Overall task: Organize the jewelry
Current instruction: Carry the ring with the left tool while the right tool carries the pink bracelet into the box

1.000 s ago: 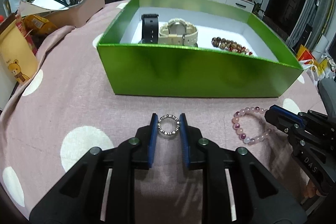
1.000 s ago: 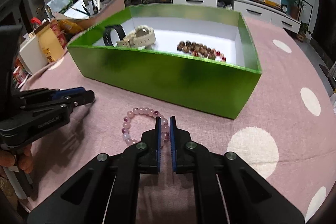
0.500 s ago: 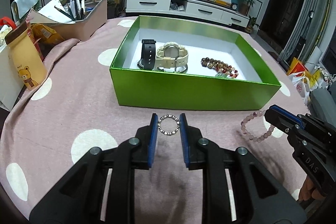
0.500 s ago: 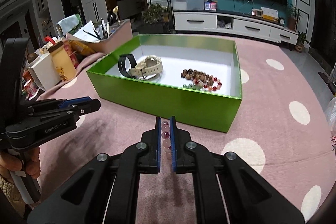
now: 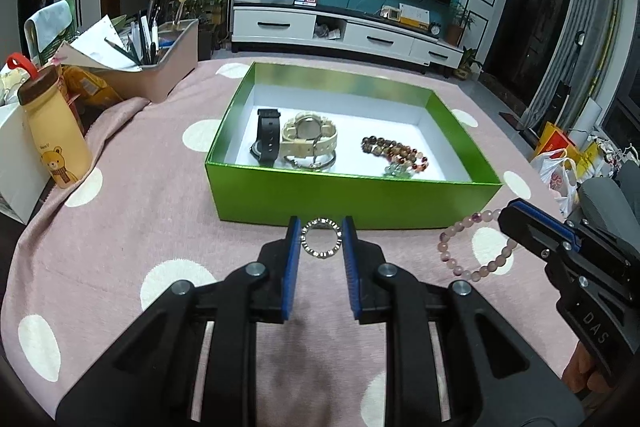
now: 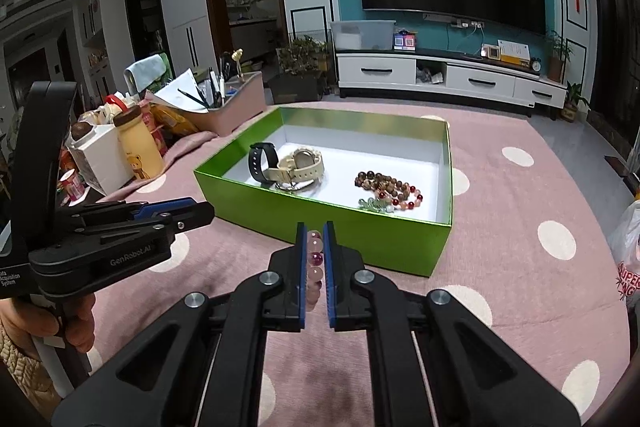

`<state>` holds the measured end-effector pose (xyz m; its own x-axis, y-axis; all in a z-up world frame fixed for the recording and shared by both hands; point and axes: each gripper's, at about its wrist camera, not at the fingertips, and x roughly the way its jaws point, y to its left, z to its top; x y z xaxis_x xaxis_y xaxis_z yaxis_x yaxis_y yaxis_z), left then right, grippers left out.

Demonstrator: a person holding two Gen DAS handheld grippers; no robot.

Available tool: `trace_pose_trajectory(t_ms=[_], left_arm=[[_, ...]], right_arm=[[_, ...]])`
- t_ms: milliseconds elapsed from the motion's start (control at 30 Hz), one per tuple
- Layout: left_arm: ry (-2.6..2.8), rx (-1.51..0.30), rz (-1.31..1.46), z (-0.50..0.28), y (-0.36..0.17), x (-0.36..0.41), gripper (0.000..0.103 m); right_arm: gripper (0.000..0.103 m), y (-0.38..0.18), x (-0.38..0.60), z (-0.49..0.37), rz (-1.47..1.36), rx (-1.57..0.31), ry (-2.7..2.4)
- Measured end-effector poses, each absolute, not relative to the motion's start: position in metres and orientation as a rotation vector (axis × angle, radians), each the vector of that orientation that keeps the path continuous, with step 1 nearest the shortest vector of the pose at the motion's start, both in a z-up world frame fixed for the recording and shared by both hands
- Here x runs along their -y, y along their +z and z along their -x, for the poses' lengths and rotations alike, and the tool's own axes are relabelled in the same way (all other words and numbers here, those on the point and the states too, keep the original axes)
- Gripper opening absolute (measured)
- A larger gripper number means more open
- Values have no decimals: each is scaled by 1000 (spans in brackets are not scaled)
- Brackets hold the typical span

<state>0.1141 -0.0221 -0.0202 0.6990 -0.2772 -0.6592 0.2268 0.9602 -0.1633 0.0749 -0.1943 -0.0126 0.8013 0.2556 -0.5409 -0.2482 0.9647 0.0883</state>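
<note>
My left gripper (image 5: 321,233) is shut on a small studded silver ring (image 5: 321,237) and holds it in the air in front of the green box (image 5: 352,201). My right gripper (image 6: 314,241) is shut on a pink bead bracelet (image 6: 314,267), which hangs from its tips in the left wrist view (image 5: 472,245). The box (image 6: 360,231) holds a black watch (image 5: 267,141), a beige watch (image 5: 308,135) and brown and red bead bracelets (image 5: 394,153). Both grippers are above the cloth, short of the box's near wall.
A pink polka-dot cloth (image 5: 132,211) covers the table. At the left stand a yellow bear bottle (image 5: 54,131), a white box (image 5: 16,163) and a pink tray of pens and papers (image 5: 152,67). Plastic bags (image 5: 560,171) lie beyond the right edge.
Both grippers have risen from the cloth, lifting the ring and the pink bracelet off the table. The view now looks down into the box from higher up.
</note>
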Motion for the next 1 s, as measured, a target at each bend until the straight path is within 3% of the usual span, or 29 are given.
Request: trace_pose_trajectory(t_ms=[1000], left_arm=[[-281,-695,102,-142,29,14,20]], right_arm=[[7,35,184,-105,-7,-523,265]])
